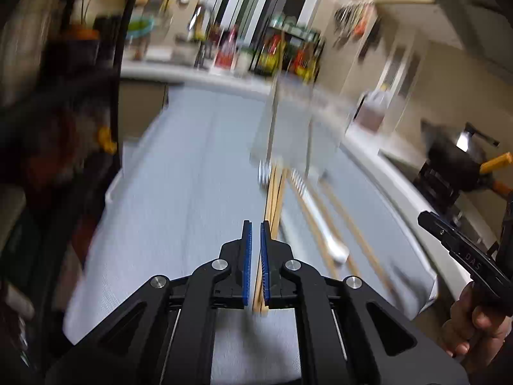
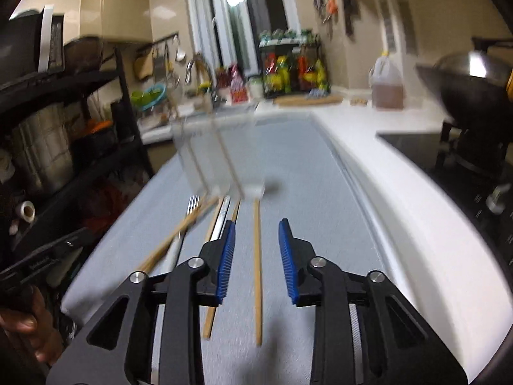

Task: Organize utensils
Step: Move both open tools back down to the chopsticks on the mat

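Observation:
My left gripper (image 1: 256,224) is shut on a pair of wooden chopsticks (image 1: 274,192) that run forward between its blue pads toward a clear utensil holder (image 1: 288,122). A white-handled fork (image 1: 320,218) and more chopsticks (image 1: 359,224) lie on the grey mat to its right. My right gripper (image 2: 256,227) is open and empty, with a single chopstick (image 2: 257,272) lying on the mat between its fingers. The held chopsticks (image 2: 179,234), a fork (image 2: 192,205) and another chopstick (image 2: 221,224) show left of it, in front of the clear holder (image 2: 218,154).
The grey mat (image 1: 179,192) covers a white counter (image 2: 400,176). A black shelf rack (image 2: 80,128) stands left. A wok (image 2: 465,89) sits on the stove at right, with an oil jug (image 2: 386,80) and a bottle rack (image 2: 291,64) behind.

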A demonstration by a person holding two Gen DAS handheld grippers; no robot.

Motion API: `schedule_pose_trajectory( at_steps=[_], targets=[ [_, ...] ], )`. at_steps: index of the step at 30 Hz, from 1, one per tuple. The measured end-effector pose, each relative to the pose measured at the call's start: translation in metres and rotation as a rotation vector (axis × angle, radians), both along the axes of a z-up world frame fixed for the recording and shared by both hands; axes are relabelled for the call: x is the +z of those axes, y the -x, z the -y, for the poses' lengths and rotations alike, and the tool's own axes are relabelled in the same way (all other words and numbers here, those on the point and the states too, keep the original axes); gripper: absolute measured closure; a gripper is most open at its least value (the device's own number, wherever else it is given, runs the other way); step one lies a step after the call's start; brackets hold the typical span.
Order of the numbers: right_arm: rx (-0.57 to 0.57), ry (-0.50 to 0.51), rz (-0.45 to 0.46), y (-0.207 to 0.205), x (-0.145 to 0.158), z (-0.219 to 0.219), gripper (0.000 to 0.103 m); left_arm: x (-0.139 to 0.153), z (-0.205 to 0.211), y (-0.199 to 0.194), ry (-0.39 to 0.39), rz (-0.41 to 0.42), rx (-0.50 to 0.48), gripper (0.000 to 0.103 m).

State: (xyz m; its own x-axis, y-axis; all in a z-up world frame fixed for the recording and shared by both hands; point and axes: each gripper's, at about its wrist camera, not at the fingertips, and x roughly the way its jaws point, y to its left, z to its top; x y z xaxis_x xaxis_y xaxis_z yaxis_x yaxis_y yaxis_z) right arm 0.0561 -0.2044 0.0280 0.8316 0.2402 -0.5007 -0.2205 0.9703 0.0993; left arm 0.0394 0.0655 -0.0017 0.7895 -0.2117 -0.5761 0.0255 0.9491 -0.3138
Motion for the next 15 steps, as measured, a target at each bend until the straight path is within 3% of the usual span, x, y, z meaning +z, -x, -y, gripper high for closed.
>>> schedule_pose_trajectory(
  at_steps=[2, 6, 10, 15],
  targets=[
    [0.010, 0.008, -0.054, -0.005, -0.018, -0.006, 0.077, -0.014, 0.003, -0.003, 0.006, -0.043, -0.012, 0.098],
    [0.012, 0.034, -0.091, -0.009, -0.037, -0.013, 0.077, -0.018, 0.002, -0.008, -0.018, -0.032, -0.033, 0.098],
    [-0.026, 0.043, -0.132, -0.015, -0.049, -0.008, 0.077, -0.031, -0.003, -0.010, -0.009, -0.073, -0.008, 0.098],
    [-0.020, 0.080, -0.140, -0.014, -0.057, -0.012, 0.075, -0.033, 0.011, -0.013, -0.032, -0.077, -0.059, 0.098]
  ],
)
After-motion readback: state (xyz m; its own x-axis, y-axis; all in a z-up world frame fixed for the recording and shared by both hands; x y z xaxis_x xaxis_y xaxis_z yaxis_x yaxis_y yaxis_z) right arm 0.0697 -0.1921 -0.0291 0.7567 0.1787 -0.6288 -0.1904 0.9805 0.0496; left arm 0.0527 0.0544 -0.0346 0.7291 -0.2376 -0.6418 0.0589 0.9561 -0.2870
